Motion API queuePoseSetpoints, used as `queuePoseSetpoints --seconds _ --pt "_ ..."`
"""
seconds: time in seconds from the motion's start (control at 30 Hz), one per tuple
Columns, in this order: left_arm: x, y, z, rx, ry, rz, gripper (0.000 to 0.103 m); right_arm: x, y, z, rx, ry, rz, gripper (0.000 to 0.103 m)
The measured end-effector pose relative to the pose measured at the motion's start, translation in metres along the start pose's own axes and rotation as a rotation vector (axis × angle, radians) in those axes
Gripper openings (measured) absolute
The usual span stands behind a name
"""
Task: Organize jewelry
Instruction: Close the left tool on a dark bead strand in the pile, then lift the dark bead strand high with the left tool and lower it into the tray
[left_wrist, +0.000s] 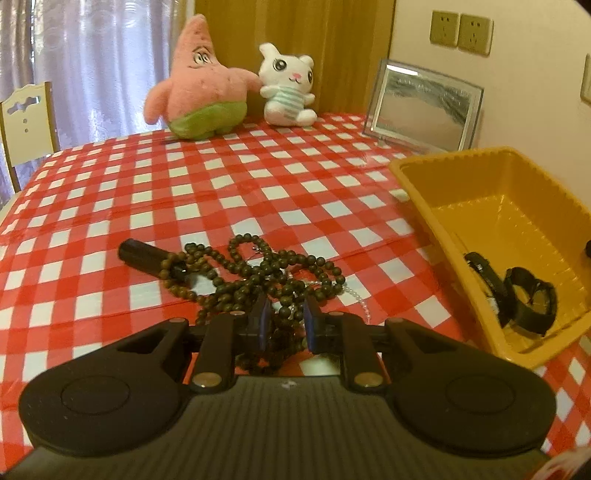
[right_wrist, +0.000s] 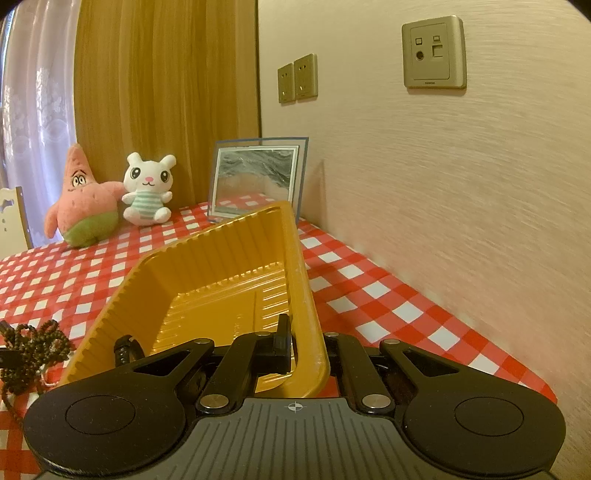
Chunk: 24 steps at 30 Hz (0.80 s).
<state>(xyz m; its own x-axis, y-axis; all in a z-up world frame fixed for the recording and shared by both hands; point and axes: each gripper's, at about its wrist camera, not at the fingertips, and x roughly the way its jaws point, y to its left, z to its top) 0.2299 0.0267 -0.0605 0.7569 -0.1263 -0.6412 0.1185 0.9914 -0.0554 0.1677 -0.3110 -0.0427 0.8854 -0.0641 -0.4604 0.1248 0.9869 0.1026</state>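
Observation:
A tangle of dark brown bead strands lies on the red-checked tablecloth, with a black cylinder at its left end and a thin pearl strand at its right. My left gripper is shut on some of these bead strands at the heap's near side. The yellow plastic tray stands to the right and holds two black bands. My right gripper is shut on the near right wall of the tray, one finger inside and one outside. The beads show at the left edge.
A pink star plush, a white bunny plush and a glass picture frame stand at the table's far side. A chair is at the far left. The wall runs close along the table's right edge.

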Motion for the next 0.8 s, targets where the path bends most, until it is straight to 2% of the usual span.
queuePoseSetpoints --seconds 0.2,0.23,0.27,0.33,0.57,0.8 --pt "0.017 -0.006 0.002 0.053 0.011 0.028 0.017 0.001 -0.002 0.001 0.002 0.003 -0.001 0.005" --pt "0.018 -0.007 0.001 0.067 0.011 0.032 0.015 0.001 -0.002 0.001 0.002 0.003 -0.001 0.006" --pt "0.018 -0.008 0.001 0.075 0.008 0.035 0.007 0.001 -0.002 0.000 0.002 0.003 -0.001 0.006" --pt "0.013 -0.006 0.002 0.076 -0.001 0.017 0.006 0.001 -0.002 0.001 0.003 0.004 0.001 0.006" --pt "-0.048 0.012 0.018 0.043 -0.109 -0.028 0.006 0.000 -0.003 0.000 0.009 0.003 0.003 0.005" --pt "-0.125 0.037 0.064 0.036 -0.270 -0.008 0.006 -0.002 -0.003 0.000 0.021 -0.003 0.009 0.005"
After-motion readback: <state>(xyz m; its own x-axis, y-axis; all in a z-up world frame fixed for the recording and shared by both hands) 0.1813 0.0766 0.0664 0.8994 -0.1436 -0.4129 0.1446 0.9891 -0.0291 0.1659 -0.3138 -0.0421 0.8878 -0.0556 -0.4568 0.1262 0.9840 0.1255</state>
